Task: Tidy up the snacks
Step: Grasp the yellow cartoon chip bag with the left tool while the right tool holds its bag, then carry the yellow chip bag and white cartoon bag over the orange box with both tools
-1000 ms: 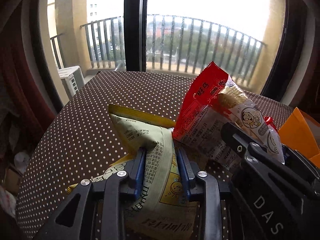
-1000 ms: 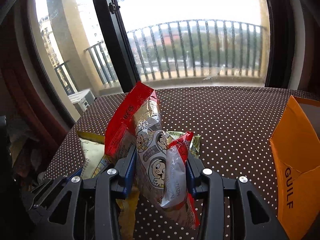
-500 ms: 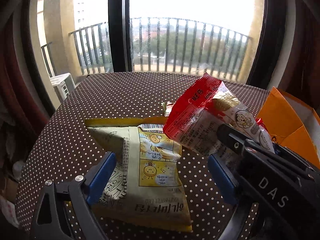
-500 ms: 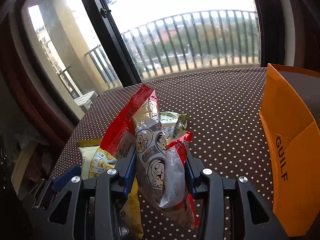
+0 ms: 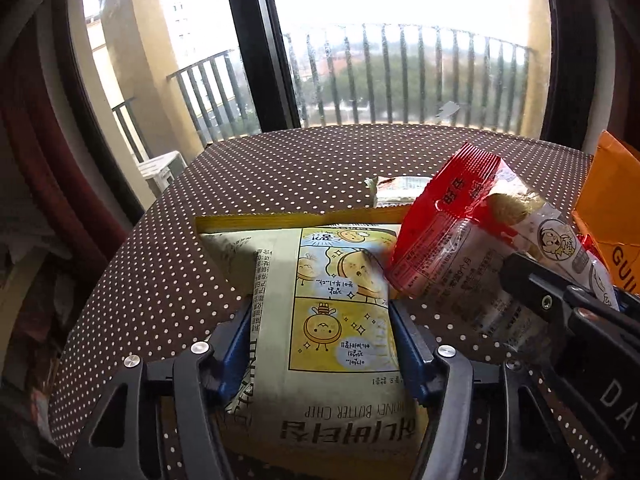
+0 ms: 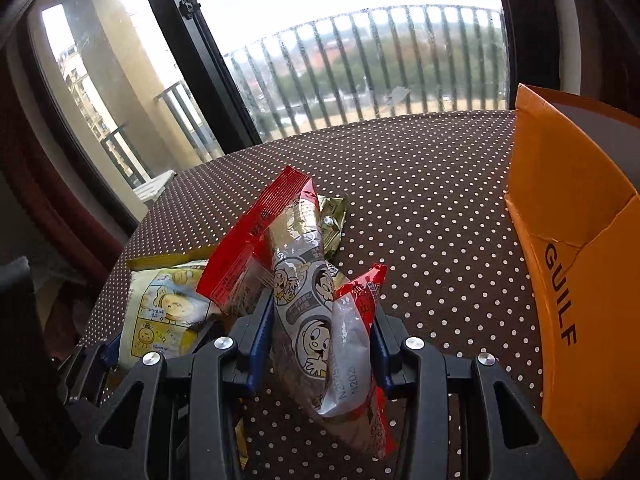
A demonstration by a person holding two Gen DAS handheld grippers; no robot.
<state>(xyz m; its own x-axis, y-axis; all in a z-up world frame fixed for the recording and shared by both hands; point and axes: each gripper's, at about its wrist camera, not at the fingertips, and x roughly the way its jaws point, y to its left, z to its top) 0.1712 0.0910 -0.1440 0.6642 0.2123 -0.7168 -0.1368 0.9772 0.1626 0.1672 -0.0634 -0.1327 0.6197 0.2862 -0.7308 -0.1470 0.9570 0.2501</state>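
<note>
The left gripper (image 5: 320,344) was closed onto the yellow chip bag (image 5: 320,300), its blue pads (image 5: 408,344) pressing the two sides of the bag so that only the bag's width kept them apart. The bag lay flat on the dotted brown table (image 5: 280,168), with its printed back side up. The right gripper (image 6: 320,340) was clamped on the red and silver snack pack (image 6: 312,280), holding it up above the table and tilted, its red top edge pointing away towards the window (image 6: 360,60).

I counted three snack packets: the yellow one, the red one, and one small greenish packet (image 6: 332,224) lying on the table just behind the red pack. There was one orange cardboard box (image 6: 580,260), open, standing at the right side of the table.
</note>
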